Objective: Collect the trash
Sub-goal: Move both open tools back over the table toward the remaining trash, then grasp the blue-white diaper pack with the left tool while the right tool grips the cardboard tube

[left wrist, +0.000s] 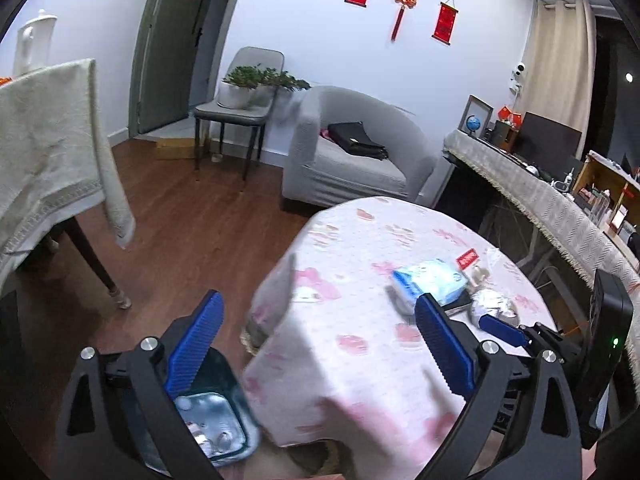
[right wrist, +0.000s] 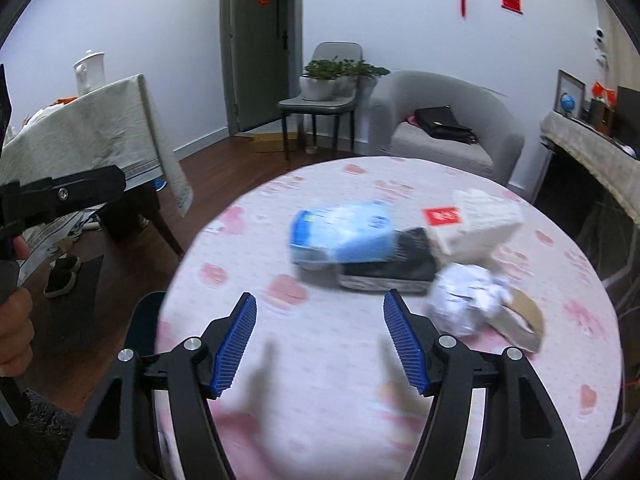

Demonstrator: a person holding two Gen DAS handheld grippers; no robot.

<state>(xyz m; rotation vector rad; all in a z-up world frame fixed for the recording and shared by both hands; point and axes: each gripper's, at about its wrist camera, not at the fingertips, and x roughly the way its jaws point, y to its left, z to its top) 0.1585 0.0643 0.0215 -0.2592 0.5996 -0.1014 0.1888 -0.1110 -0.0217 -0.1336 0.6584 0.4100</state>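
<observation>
A round table with a pink-patterned cloth (right wrist: 320,360) holds a pile of trash: a blue and white plastic pack (right wrist: 344,232), a black pouch (right wrist: 396,268), a white carton (right wrist: 480,220), a red card (right wrist: 442,216), a crumpled white paper ball (right wrist: 464,300) and a cardboard strip (right wrist: 524,320). My right gripper (right wrist: 320,344) is open and empty above the cloth, just short of the pile. My left gripper (left wrist: 320,344) is open and empty at the table's left edge; a bin lined with a bag (left wrist: 216,420) with some trash inside sits on the floor below its left finger. The pack (left wrist: 430,280) and paper ball (left wrist: 490,306) also show there.
A cloth-draped table (left wrist: 52,152) stands at the left, a grey armchair (left wrist: 352,152) with a black bag behind, a chair with potted plants (left wrist: 240,96) by the door, and a long covered counter (left wrist: 552,200) at the right. Wooden floor (left wrist: 180,240) lies between.
</observation>
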